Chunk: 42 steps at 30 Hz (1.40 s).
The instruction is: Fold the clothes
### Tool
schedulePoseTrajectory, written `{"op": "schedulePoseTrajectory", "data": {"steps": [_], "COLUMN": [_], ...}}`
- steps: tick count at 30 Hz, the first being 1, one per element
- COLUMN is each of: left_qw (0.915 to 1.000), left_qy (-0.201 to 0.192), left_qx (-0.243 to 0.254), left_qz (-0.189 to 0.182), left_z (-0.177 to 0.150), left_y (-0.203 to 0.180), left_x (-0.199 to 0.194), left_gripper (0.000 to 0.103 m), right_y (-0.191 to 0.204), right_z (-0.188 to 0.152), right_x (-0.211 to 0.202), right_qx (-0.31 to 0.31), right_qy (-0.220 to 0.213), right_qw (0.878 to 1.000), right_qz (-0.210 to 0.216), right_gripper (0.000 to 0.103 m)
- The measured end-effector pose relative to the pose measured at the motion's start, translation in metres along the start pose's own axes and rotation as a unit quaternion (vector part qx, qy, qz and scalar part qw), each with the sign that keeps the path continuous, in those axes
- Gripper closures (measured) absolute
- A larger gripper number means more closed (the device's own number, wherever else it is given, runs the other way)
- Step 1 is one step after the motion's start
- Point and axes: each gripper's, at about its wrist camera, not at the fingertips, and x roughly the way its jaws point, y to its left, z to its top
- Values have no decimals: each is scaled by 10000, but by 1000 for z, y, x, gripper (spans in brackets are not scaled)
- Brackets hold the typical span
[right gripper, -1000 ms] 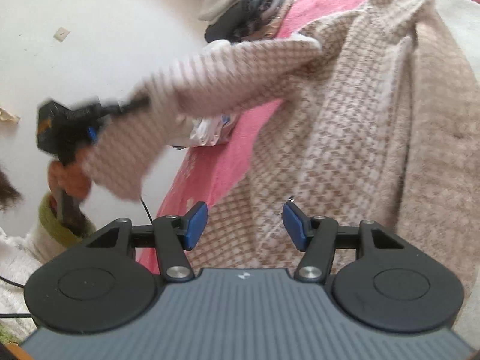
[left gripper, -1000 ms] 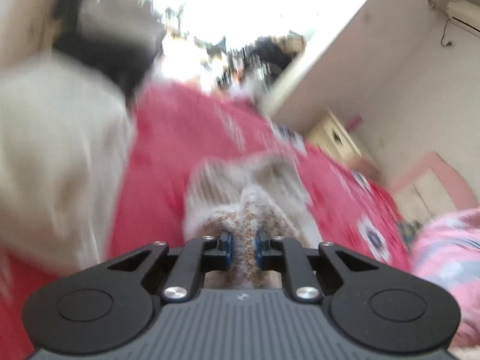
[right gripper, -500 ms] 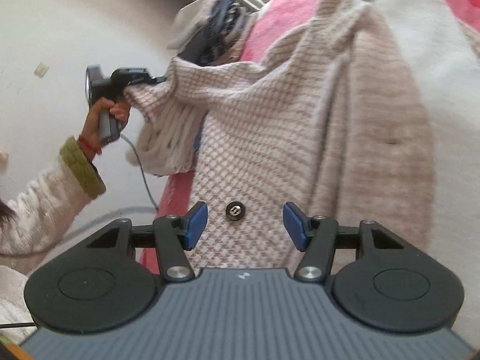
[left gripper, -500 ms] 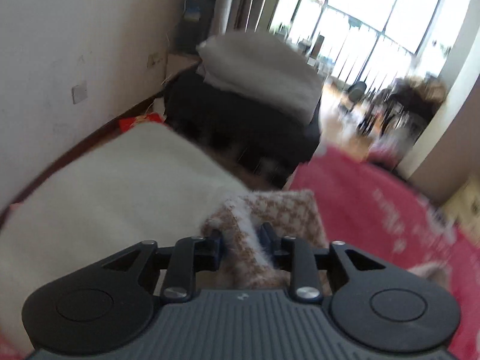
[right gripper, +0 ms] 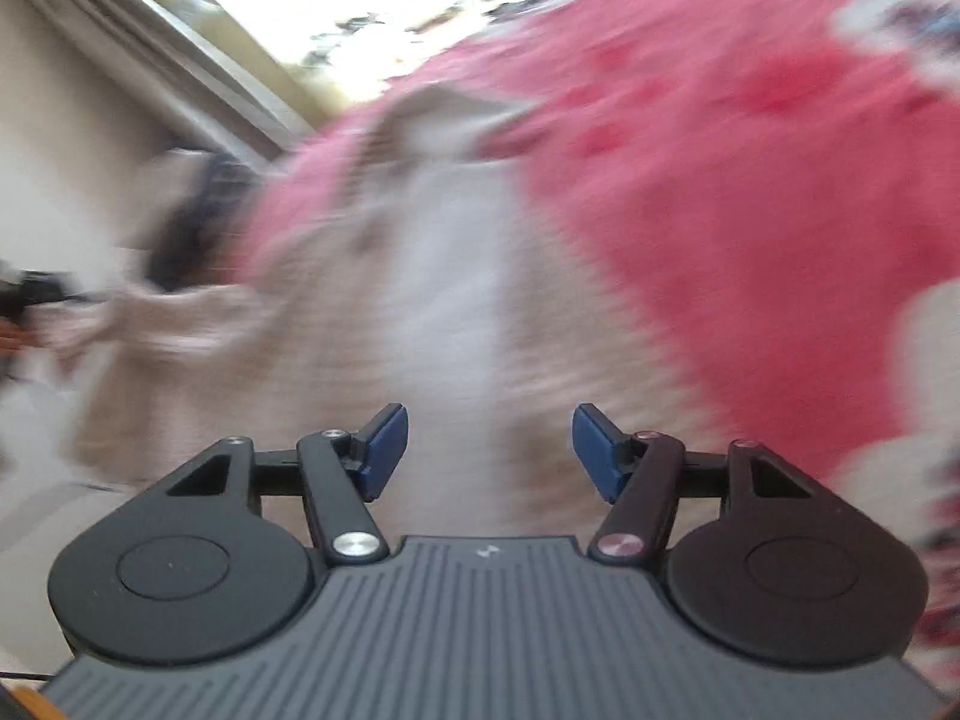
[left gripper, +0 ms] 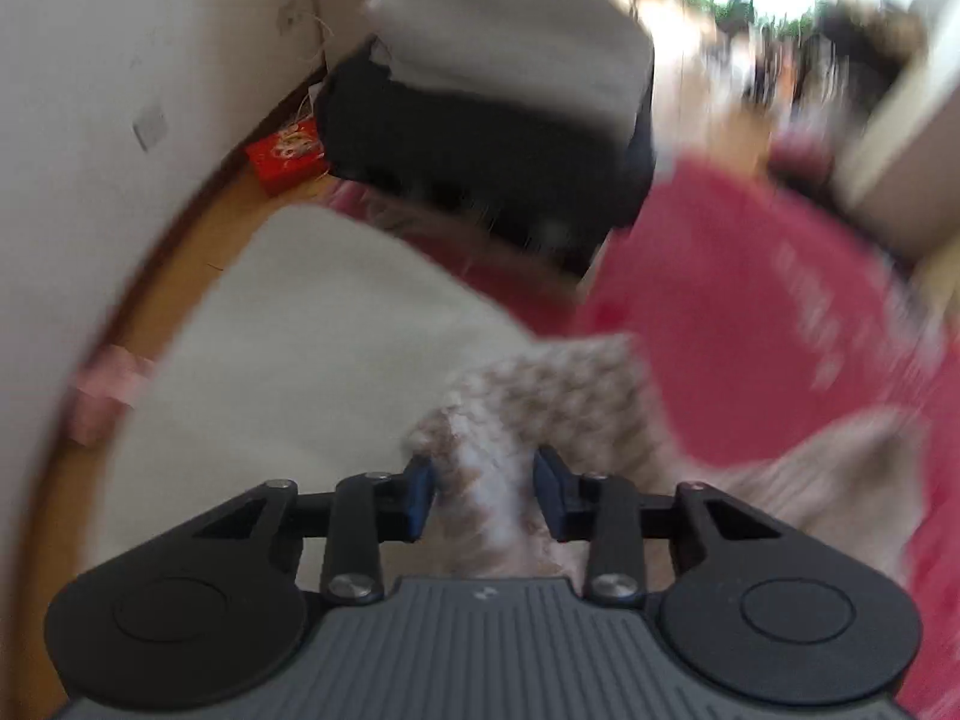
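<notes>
the left gripper (left gripper: pixel 485 495) is pointing steeply down over the near edge of the red patterned bedspread (left gripper: pixel 750 306). its jaws have just been opening and are now standing partly apart, with a bunched fold of the beige-and-white houndstooth knit cardigan (left gripper: pixel 540 396) lying between the blue pads (left gripper: pixel 420 495); blur hides whether the pads are pressing on the cloth, so i cannot tell if it is gripped or released. left of that fold, a cream fleecy lining panel (left gripper: pixel 312 360) is spreading toward the bedspread's edge by the wooden floor (left gripper: pixel 198 228). beyond the bedspread's far end, a dark stack topped with a pale grey folded cloth (left gripper: pixel 510 42) is sitting near the white wall (left gripper: pixel 90 90).

the right gripper (right gripper: pixel 490 449) is angling downward over the cardigan (right gripper: pixel 444 312), which is lying spread lengthwise on the bedspread (right gripper: pixel 720 180). its jaws have just been opening a little and are standing wide apart with nothing clamped between them, the garment blurred below. at the bedspread's left side, the left gripper (right gripper: pixel 36 294) is showing as a dark blur at the end of the cardigan's sleeve (right gripper: pixel 180 318).
</notes>
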Motion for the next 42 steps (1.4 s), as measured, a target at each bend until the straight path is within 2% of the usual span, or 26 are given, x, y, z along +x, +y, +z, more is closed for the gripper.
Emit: {"op": "schedulePoseTrajectory", "data": {"steps": [1, 2, 4, 5, 7, 9, 11, 13, 15, 16, 19, 21, 23, 25, 28, 29, 32, 34, 36, 38, 40, 42], "left_qw": [9981, 9924, 9727, 9620, 9605, 9648, 9649, 9627, 9552, 9492, 9203, 8993, 8840, 8723, 8657, 8655, 8642, 8681, 8726, 8765, 8791, 8815], "left_qy": [-162, -323, -622, -758, -996, -1335, -1630, -1670, -1524, -1332, -616, -236, -105, 89, -86, -196, -359, -338, -286, -217, -149, -127], "left_qx": [427, 852, 1488, 1660, 1418, 1310, 1599, 2082, 2497, 2694, 3175, 3464, 3617, 3719, 3791, 3796, 3792, 3732, 3663, 3647, 3694, 3725], "left_qz": [415, 829, 1671, 2031, 2179, 1847, 1295, 445, -444, -934, -2199, -2658, -2958, -3173, -3267, -3263, -3288, -3255, -3218, -3135, -3009, -2899], "left_z": [3, 7, 10, 11, 12, -3, -37, -79, -124, -147, -215, -261, -287, -306, -313, -310, -303, -300, -297, -297, -300, -302], "left_y": [-7, -14, -26, -30, -28, -35, -63, -99, -137, -157, -209, -238, -255, -262, -259, -255, -239, -233, -227, -222, -218, -215], "left_x": [-6, -13, -27, -34, -52, -70, -81, -77, -63, -48, -1, 20, 35, 41, 35, 35, 35, 40, 44, 49, 53, 62], "left_gripper": [57, 50, 48, 46, 45, 45, 43, 37, 34, 34, 38, 46, 46, 46, 46, 44, 41, 41, 39, 39, 39, 38], "right_y": [-6, -12, -24, -29, -35, -29, -21, -14, -1, 6, 31, 43, 50, 49, 44, 42, 31, 19, 2, -19, -45, -73], "right_z": [-1, -3, -11, -16, -31, -42, -47, -48, -47, -48, -48, -44, -35, -18, 21, 36, 87, 126, 168, 208, 235, 244], "right_x": [-2, -2, 2, 5, 15, 21, 25, 25, 25, 25, 28, 26, 23, 22, 29, 30, 32, 32, 35, 39, 54, 75], "right_qx": [-126, -193, -131, -64, -61, -379, -659, -913, -1260, -1472, -2323, -2864, -3348, -3627, -3934, -4034, -4334, -4265, -4040, -3597, -3022, -2426], "right_qy": [50, 134, 454, 621, 972, 1008, 1081, 1233, 1356, 1380, 1273, 1009, 591, 164, -411, -613, -1199, -1488, -1738, -1951, -1843, -1347], "right_qw": [9994, 9984, 9970, 9963, 9937, 9919, 9891, 9857, 9804, 9768, 9564, 9367, 9115, 8881, 8553, 8426, 7922, 7712, 7556, 7591, 7823, 8128], "right_qz": [-311, -523, -614, -594, -563, -669, -749, -692, -669, -721, -1228, -1741, -2313, -2820, -3346, -3516, -4126, -4486, -4854, -5062, -5125, -5123], "right_gripper": [42, 42, 42, 42, 42, 41, 43, 59, 91, 92, 95, 95, 95, 95, 96, 96, 96, 96, 96, 95, 92, 80]}}
